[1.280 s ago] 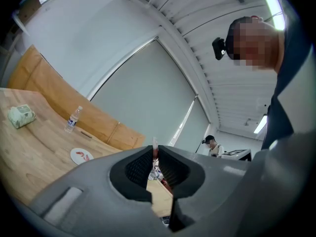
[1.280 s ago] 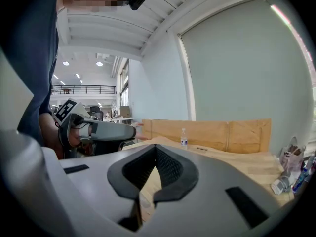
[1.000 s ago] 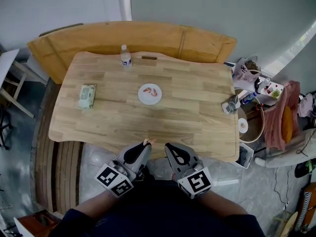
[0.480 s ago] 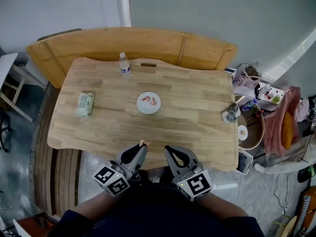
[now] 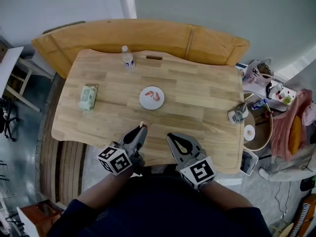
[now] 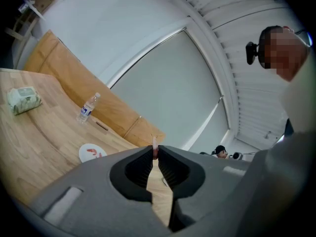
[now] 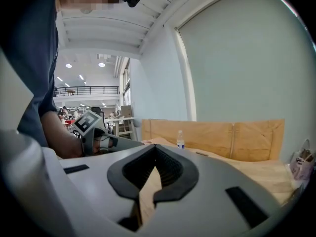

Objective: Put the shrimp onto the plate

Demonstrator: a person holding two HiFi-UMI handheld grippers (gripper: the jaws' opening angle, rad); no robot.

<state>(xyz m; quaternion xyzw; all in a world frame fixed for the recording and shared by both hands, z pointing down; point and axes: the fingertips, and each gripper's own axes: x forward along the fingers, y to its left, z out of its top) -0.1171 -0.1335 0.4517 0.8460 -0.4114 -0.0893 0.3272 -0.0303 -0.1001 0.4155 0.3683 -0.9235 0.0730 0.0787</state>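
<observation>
Your left gripper (image 5: 142, 127) sits over the table's (image 5: 197, 93) near edge, jaws clamped on what looks like a small pink shrimp (image 6: 155, 149); beyond it, mid-table, the plate (image 5: 143, 101) holds red pieces. Just right, your right gripper (image 5: 170, 137) has its jaws together, empty.

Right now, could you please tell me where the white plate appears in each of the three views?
Head view: plate in the middle of the table.
Left gripper view: plate at lower left, on the table.
Right gripper view: not in it.
Shared landmark: water bottle at the table's far edge, seen in all three.
</observation>
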